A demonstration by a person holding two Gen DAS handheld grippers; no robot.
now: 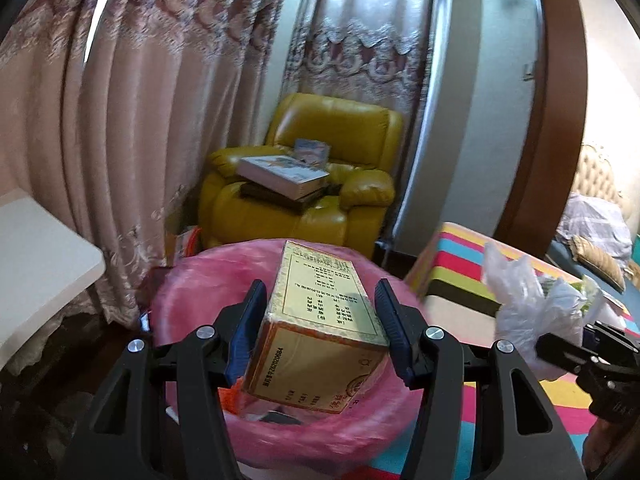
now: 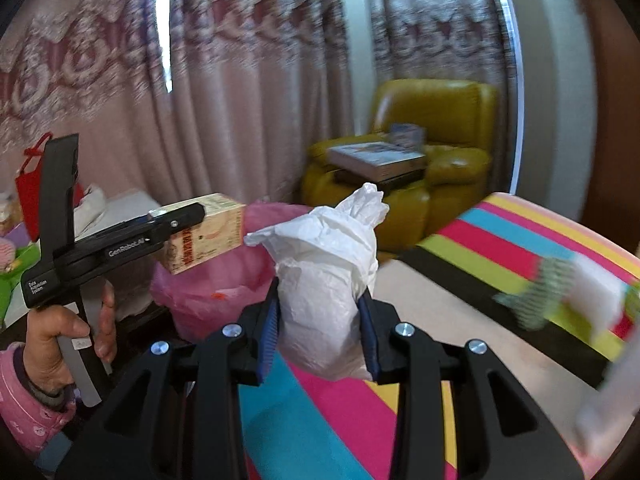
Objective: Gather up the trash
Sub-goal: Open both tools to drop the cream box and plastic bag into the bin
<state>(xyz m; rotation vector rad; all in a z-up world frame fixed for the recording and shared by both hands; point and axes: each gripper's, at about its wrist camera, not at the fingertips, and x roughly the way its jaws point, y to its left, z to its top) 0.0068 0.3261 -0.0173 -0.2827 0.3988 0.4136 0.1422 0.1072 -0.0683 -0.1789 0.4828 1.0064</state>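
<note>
My left gripper (image 1: 320,328) holds a yellow cardboard box (image 1: 320,320) between its blue pads, over the mouth of a bin lined with a pink bag (image 1: 192,292). The box looks gripped, tilted down towards the bin. In the right wrist view the left gripper (image 2: 176,216) and box (image 2: 204,232) show above the pink bin (image 2: 216,280). My right gripper (image 2: 320,320) is shut on a crumpled white plastic bag (image 2: 328,280), held above the striped cloth. The bag (image 1: 528,304) also shows at the right of the left wrist view.
A striped multicoloured cloth (image 2: 500,248) covers the surface at right, with blurred items (image 2: 560,292) on it. A yellow armchair (image 1: 304,184) with books (image 1: 280,176) stands behind the bin. Pink curtains (image 1: 120,120) hang behind. A white table edge (image 1: 36,256) is at left.
</note>
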